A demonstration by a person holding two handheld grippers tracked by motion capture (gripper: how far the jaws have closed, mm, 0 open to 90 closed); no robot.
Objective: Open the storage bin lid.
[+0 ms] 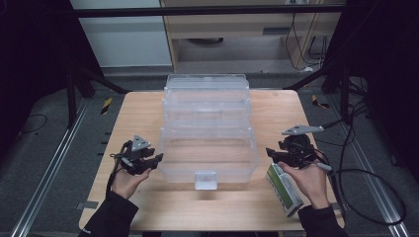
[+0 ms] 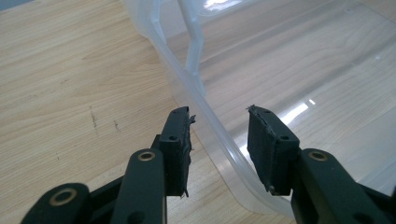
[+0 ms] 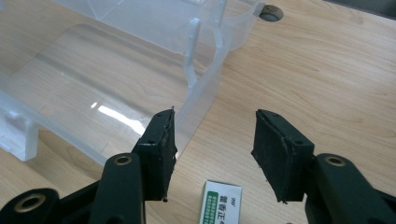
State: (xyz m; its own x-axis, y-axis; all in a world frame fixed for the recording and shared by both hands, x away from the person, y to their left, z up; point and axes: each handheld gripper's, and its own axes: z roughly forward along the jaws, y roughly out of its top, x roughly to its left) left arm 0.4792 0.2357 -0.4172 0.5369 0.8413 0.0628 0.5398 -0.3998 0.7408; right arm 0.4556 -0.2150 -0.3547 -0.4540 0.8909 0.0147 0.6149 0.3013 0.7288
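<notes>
A clear plastic storage box (image 1: 207, 170) lies opened in the middle of the wooden table, a pale latch tab (image 1: 206, 180) at its near edge. My left gripper (image 1: 156, 159) stands at the box's left side; in the left gripper view its open jaws (image 2: 219, 114) straddle the clear rim (image 2: 161, 42) without pressing on it. My right gripper (image 1: 273, 154) hovers by the box's right side, jaws open (image 3: 215, 116) with nothing between them. A small green-and-white carton (image 1: 284, 190) lies flat on the table under that hand, seen just below the jaws (image 3: 220, 203).
The table (image 1: 148, 108) has bare wood on both sides of the box. A round cable hole (image 3: 271, 12) sits in the tabletop past the box's far corner. Cables (image 1: 356, 187) trail off the right edge; dark frame legs stand behind.
</notes>
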